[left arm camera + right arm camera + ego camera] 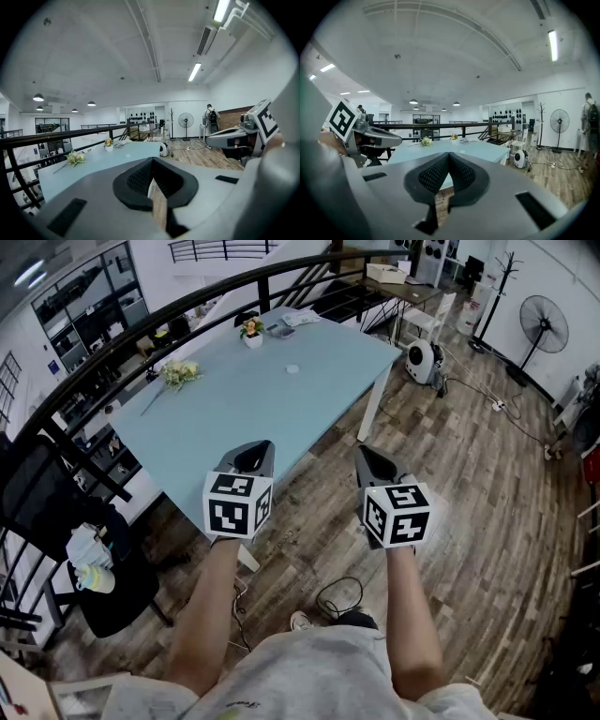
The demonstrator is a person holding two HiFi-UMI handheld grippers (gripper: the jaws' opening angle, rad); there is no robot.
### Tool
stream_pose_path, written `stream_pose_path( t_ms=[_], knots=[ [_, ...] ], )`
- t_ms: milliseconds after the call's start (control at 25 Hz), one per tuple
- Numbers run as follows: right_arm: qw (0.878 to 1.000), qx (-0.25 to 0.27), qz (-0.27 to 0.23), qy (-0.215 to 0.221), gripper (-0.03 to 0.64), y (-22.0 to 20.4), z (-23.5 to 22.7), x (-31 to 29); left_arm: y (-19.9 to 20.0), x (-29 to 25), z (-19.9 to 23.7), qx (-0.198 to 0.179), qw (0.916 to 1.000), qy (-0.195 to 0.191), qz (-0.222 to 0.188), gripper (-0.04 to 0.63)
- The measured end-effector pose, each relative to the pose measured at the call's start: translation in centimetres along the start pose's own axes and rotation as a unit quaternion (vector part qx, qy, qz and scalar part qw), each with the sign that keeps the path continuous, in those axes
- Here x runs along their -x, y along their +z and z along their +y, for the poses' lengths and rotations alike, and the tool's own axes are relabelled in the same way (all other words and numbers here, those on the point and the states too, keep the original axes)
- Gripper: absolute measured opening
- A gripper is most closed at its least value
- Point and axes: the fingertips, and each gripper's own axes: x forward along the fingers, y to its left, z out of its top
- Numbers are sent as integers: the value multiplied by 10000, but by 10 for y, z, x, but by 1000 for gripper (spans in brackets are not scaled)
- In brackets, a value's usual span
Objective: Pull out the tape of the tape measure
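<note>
1. We judge that the task has not begun. Both claws hang in the air on the near side of the pale blue surface (244,413), above the wooden floor, and neither touches anything.
2. The left claw (254,456) is closed all the way, pad against pad, with nothing between the pads.
3. The right claw (373,461) is likewise fully closed and empty, level with the left and held apart from it.
4. We cannot pick out the tape measure with certainty. A small pale disc (292,368) lies alone near the middle of the surface, well apart from both claws, and it may be the tape measure, but it is too small to tell.
5. Farther off on the surface are a sprig of flowers (178,374) and a little flower pot (251,330).
6. The next move, as we see it, calls for stepping up to the surface, opening both claws, and carrying them to the tape measure.
7. One claw would then pin the case while the other pinches the tape's end tab, and for that we need a closer look to find the tab's side.
</note>
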Motion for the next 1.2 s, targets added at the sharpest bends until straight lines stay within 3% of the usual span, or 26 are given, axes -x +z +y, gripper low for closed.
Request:
stream_pose_path(
  t_ms=[680,920,1200],
  knots=[
    [9998,-186,-62,93,5,-1,-21,-53,4,-50,27,117,9999,47,-31,4],
    [9995,-236,-53,215,8,-3,-46,-82,10,-86,31,160,9998,89,19,52],
    [9990,-215,-60,390,55,10,-97,-119,32,-137,35,281,9992,274,-16,109]
  ],
)
